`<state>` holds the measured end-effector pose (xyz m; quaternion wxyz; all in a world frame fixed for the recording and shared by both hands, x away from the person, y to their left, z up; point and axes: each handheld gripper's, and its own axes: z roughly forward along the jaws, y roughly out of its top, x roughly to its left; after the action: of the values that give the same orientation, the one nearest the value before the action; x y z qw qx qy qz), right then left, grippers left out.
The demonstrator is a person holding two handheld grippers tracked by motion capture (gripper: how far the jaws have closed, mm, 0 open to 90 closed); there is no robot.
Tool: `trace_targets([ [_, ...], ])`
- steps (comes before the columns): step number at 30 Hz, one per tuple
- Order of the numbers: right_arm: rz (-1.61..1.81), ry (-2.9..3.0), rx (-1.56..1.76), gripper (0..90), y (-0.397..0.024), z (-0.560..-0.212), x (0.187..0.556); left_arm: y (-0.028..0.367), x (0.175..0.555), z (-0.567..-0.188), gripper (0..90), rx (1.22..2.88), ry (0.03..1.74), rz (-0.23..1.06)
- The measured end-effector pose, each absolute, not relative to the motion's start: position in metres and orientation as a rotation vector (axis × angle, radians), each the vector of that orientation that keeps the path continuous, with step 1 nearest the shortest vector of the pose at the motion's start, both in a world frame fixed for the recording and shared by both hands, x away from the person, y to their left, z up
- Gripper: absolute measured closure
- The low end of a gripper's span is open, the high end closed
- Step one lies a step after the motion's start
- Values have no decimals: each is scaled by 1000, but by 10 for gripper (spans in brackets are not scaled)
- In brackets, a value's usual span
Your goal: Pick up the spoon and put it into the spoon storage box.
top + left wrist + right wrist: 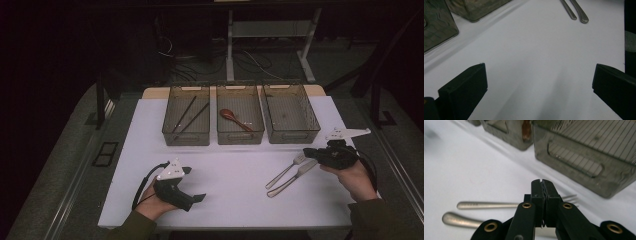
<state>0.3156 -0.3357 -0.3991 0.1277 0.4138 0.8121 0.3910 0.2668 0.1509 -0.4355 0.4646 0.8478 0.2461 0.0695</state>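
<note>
A steel fork (285,173) and a steel knife (295,178) lie side by side on the white table (230,165), at the right. My right gripper (307,153) hovers over their head ends. In the right gripper view its jaws (542,182) are shut pad to pad with nothing visible between them. The fork handle (486,205) and knife handle (459,219) run out to the left beneath them. My left gripper (196,184) rests at the front left, open, with bare table between its jaws (539,72). The fork's (569,10) and knife's (582,14) handle ends lie far ahead of it.
Three mesh bins stand in a row at the back. The left bin (186,138) holds black chopsticks (190,115), the middle bin (240,137) a brown spoon (234,118), and the right bin (295,136) looks empty. The right bin's wall (584,162) stands close ahead of my right gripper.
</note>
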Motion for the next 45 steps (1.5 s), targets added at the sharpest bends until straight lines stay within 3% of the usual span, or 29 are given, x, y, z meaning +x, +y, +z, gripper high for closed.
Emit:
trace_targets([
  [45,802,2543,1155,900,-310,-439,329,149,267,-436,0,2096,599,165],
])
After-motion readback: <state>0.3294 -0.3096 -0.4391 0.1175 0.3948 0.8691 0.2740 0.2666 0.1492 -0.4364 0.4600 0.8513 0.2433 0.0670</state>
